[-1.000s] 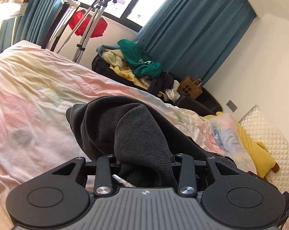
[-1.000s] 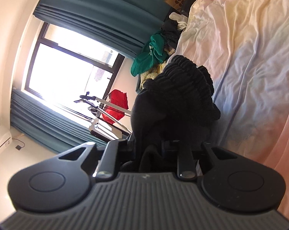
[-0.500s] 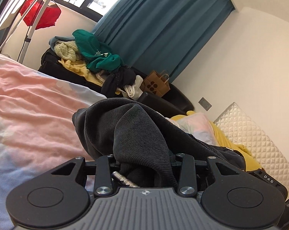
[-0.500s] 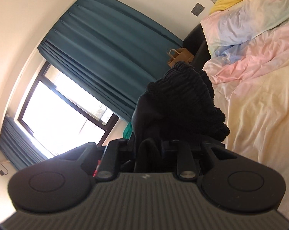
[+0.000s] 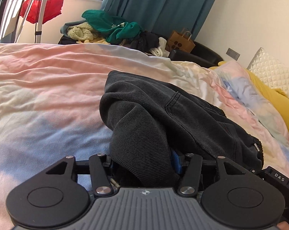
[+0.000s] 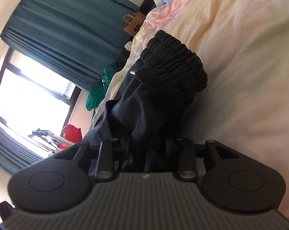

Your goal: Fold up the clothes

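Observation:
A dark grey ribbed garment (image 5: 163,115) lies bunched on the pastel bedsheet (image 5: 48,88), spreading toward the right. My left gripper (image 5: 144,163) is shut on a fold of it; the cloth hides the fingertips. In the right wrist view the same dark garment (image 6: 159,95) shows its black ribbed cuff (image 6: 173,67) resting against the sheet (image 6: 249,57). My right gripper (image 6: 146,149) is shut on the cloth just behind the cuff, its fingertips also buried. The right gripper's body shows at the left wrist view's lower right edge (image 5: 278,178).
A pile of clothes (image 5: 110,30) sits on a black sofa beyond the bed. A paper bag (image 5: 180,42) stands beside it. A drying rack with a red garment (image 5: 41,11) is at the window. A yellow pillow (image 5: 272,99) and quilted headboard (image 5: 274,74) are at right.
Both grippers have come down with the garment, which now rests spread on the sheet instead of hanging. The left view has swung back left; the right view has tilted toward the bed.

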Motion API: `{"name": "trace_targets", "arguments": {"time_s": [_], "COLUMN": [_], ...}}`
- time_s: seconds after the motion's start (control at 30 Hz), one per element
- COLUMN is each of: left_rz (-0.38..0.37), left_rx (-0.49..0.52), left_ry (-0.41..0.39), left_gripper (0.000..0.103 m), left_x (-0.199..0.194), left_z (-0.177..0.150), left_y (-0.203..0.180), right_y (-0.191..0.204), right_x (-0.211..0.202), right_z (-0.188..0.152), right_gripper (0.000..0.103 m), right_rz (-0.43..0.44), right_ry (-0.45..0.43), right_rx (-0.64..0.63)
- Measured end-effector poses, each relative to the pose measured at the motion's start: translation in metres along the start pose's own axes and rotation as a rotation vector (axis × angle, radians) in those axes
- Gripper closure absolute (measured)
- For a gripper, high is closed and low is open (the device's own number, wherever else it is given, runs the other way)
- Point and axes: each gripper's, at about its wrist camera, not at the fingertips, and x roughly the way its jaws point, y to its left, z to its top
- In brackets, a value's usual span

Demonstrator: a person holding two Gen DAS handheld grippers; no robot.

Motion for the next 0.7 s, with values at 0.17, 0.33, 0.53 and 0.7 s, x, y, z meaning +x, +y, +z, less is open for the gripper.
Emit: {"name": "trace_targets", "arguments": {"time_s": [0.17,0.33,0.53,0.7], "left_rz": [0.038,0.046,0.130,0.148], "left_rx": [0.034,0.108,0.277,0.388], "left_ry": [-0.008,-0.095,-0.187,-0.246], "left_gripper": [0.042,0.033,0.026,0.024], "left_x": [-0.046,-0.113,-0.197,-0.263], "left_z": [0.001,0.001,-0.001,-0.012], "left_y": [-0.002,-0.010,-0.039,-0.060], "right_y": [0.025,0.061,0.117,0.167], "right_x": [-0.025,-0.077,-0.139,-0.190], "right_z": [0.006,0.008,-0.002,-0.016], "right_gripper": [0.057,0.056,0.056,0.056], "right_rz": [-0.135,-0.327,-0.288,-0.224], "right_ry": [0.023,-0.067,-0.142,-0.186], "right_rx": [-0.011,-0.103,-0.308,-0.474]}}
